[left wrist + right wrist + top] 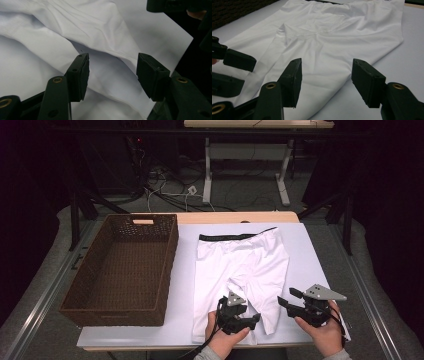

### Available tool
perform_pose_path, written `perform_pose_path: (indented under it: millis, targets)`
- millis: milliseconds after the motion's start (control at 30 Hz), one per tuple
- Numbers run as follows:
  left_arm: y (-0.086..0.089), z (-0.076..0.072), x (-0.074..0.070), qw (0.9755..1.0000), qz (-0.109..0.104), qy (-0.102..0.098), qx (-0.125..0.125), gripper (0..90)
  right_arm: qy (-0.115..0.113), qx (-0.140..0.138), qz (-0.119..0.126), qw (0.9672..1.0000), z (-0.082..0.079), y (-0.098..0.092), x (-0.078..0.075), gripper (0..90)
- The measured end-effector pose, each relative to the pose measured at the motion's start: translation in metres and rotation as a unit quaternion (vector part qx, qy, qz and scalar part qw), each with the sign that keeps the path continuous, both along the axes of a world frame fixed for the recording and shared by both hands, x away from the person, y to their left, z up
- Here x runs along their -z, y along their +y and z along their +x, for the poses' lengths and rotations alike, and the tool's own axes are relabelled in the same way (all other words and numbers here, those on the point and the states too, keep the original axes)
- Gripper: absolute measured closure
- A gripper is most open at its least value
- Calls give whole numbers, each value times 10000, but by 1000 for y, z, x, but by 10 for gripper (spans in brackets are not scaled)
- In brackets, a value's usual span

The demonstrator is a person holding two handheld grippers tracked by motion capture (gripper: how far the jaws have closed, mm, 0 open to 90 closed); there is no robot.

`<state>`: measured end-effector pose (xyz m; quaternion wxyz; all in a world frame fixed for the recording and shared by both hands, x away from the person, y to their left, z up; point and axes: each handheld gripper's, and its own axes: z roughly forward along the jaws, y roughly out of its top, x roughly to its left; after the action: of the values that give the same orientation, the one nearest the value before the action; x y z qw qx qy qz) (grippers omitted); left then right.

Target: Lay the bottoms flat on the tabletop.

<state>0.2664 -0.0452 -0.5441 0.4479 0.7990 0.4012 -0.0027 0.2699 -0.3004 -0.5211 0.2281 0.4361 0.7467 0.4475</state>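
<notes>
Both my grippers are at the near edge with jaws apart and nothing between them, the left gripper (248,320) over the white shorts' (240,265) near hems and the right gripper (292,304) just beside their right leg. My worry is pinching one layer, so the fabric bunches when lifted. Farther off left, the wicker basket (120,310) could snag a trailing leg.

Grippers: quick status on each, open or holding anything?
Left gripper: open, nothing held, over the white shorts.
Right gripper: open, nothing held.
</notes>
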Motion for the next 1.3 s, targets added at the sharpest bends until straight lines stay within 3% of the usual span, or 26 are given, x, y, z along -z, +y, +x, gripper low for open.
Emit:
perform_pose_path:
  millis: [100,367,500,533,567,600,633,733,833,1000,1033,1067,1200,1300]
  targets:
    - [-9,-4,7,9997,107,91,213,435,-27,6,-47,10000,-2,-3,2,399]
    - [-26,-6,14,9980,177,348,489,438,-106,114,-42,9999,-2,-6,3,385]
    - [-32,-6,14,9977,218,332,552,446,-54,166,0,9998,-2,-8,3,385]
    - [-34,-6,14,9976,235,335,558,505,-19,195,20,9998,-1,-9,4,385]
    - [-36,-6,14,9975,284,305,569,505,-19,195,20,9998,-1,-9,4,385]
    - [-37,-6,14,9972,362,250,605,626,18,214,47,9998,-1,-10,5,385]
    - [-39,-7,14,9968,424,219,638,626,18,214,47,9998,-1,-10,5,385]
    - [-42,-4,11,9956,487,190,776,794,18,231,50,9997,1,-11,7,386]
    - [-42,1,-3,9962,337,31,803,900,0,331,115,9994,2,-16,6,395]
    - [-41,18,-39,9967,52,-263,768,900,-10,482,255,9985,2,-24,4,411]
    - [-40,26,-53,9968,-72,-315,730,900,14,518,331,9981,3,-27,4,421]
    - [-40,26,-53,9968,-72,-315,730,900,14,518,331,9981,3,-27,4,421]
    - [-40,41,-78,9966,-281,-387,670,900,70,609,395,9973,4,-30,3,439]
    - [-41,52,-90,9960,-533,-361,626,900,85,647,473,9967,4,-33,2,460]
